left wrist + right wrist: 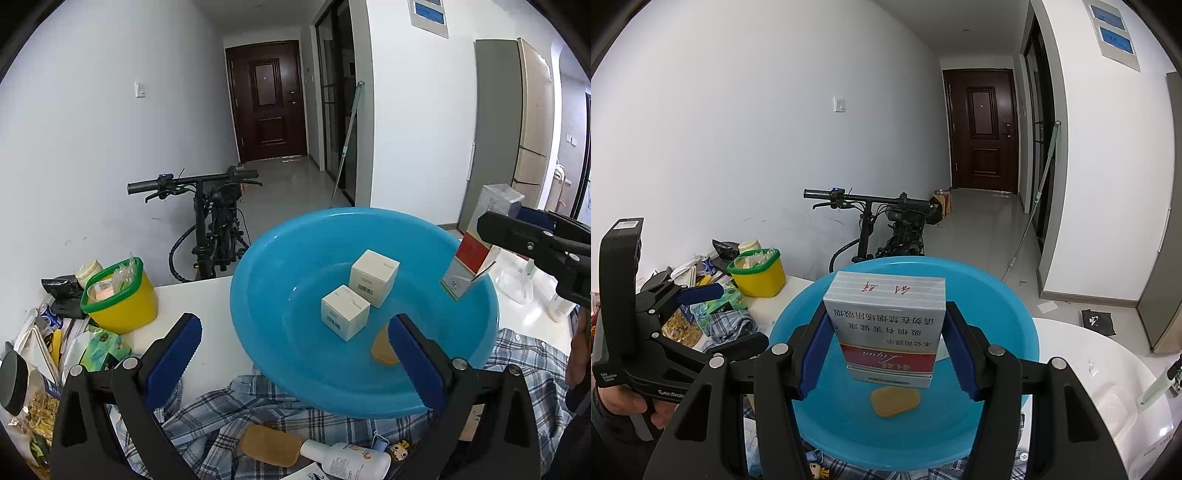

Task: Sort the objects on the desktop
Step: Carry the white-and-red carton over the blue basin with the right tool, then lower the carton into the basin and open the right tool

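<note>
A blue basin (280,258) sits on a plaid shirt on the white table. Two white cube boxes (373,277) (345,312) and an orange soap-like piece (382,349) lie in it. My right gripper (886,332) is shut on a silver and red cigarette carton (886,325) and holds it over the basin (997,295); the carton also shows in the left wrist view (480,243). My left gripper (295,354) is open and empty at the basin's near rim.
A yellow tub with green rim (120,295) and snack packets (103,347) crowd the table's left. A wooden brush (271,445) and white bottle (347,459) lie on the shirt (221,417). A bicycle (214,221) stands behind the table.
</note>
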Available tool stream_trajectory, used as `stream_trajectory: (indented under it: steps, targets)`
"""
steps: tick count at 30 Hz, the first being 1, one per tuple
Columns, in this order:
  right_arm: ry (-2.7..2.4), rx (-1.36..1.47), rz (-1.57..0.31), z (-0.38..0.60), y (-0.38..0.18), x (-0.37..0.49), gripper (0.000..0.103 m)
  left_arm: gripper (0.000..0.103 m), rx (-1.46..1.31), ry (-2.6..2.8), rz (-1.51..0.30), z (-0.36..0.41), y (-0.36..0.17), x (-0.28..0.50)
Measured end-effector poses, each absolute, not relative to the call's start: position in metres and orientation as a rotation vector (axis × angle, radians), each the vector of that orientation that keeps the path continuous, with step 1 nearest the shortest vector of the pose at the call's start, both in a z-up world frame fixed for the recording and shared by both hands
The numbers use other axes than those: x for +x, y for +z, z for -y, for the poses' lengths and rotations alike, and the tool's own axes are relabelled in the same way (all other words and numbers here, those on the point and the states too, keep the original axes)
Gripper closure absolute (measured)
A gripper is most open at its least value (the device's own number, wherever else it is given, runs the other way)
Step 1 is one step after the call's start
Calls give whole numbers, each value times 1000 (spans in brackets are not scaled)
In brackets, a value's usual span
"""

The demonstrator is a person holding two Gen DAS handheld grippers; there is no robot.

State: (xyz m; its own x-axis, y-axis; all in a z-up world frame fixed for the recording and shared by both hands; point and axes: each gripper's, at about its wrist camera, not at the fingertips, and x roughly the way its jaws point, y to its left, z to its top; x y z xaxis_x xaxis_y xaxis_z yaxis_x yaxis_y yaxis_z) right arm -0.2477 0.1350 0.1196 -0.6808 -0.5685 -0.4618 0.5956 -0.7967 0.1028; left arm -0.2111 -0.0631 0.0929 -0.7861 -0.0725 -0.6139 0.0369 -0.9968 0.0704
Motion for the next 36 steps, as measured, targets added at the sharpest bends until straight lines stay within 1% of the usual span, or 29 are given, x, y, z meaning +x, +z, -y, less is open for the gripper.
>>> stream_trajectory:
  steps: [12, 36]
  targets:
    - [-2420, 637, -65, -140, 120, -250, 46, 0, 1013, -2943, 35, 64, 95, -210]
    - [-2419, 635, -63, -139, 121, -251, 45, 0, 1027, -2917, 67, 61, 93, -211]
